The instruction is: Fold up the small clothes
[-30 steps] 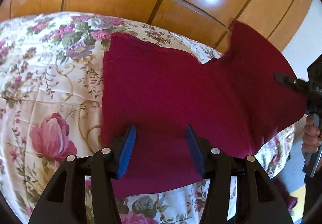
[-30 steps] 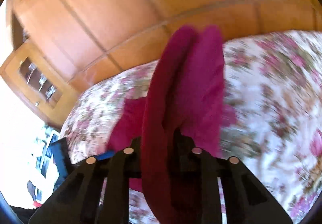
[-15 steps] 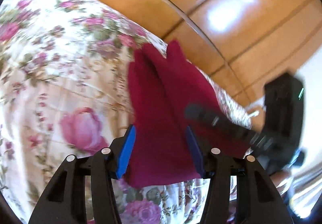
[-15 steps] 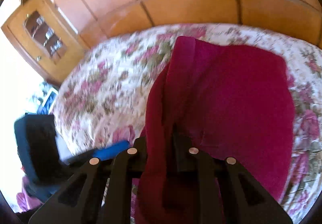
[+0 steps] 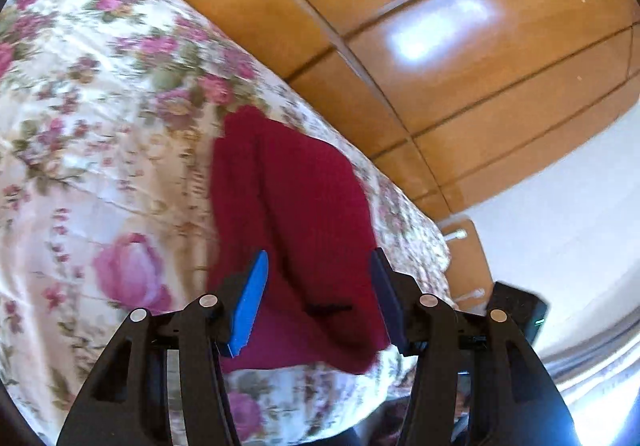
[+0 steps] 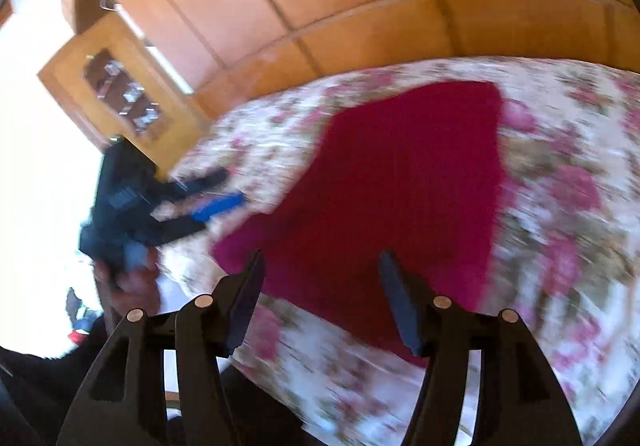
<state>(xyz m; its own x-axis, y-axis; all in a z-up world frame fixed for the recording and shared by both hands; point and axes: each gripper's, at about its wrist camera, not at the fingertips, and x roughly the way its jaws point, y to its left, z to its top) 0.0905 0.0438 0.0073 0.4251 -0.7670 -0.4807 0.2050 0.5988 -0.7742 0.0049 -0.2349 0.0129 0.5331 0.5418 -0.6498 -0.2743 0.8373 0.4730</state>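
1. Wooden panelling [image 5: 460, 57] fills the background behind a bed covered by a floral bedspread [image 5: 100, 149]; in the right wrist view a glazed wooden cabinet [image 6: 120, 97] stands at ten o'clock.
2. Compared with a second ago, the dark red garment [image 6: 400, 197] no longer hangs doubled up from the right gripper; it now lies flat on the bedspread as a folded panel, just ahead of both grippers.
3. Half a second ago the cloth was pinched between the right fingers; now it lies below them, free.
4. Right gripper [image 6: 320, 298]: its jaws are opening, standing about half apart, with nothing clamped; the garment shows in the gap beneath them, and whether the tips brush it is lost in blur.
5. Left gripper [image 5: 316, 298]: jaws about half open, as before, blue pads [image 5: 248, 306] either side of the garment's near edge in its own view. From the right wrist view it sits at nine o'clock, beside the cloth and gripping nothing.
6. A hand [image 6: 132, 278] holds the left gripper's handle at eight o'clock in that view.
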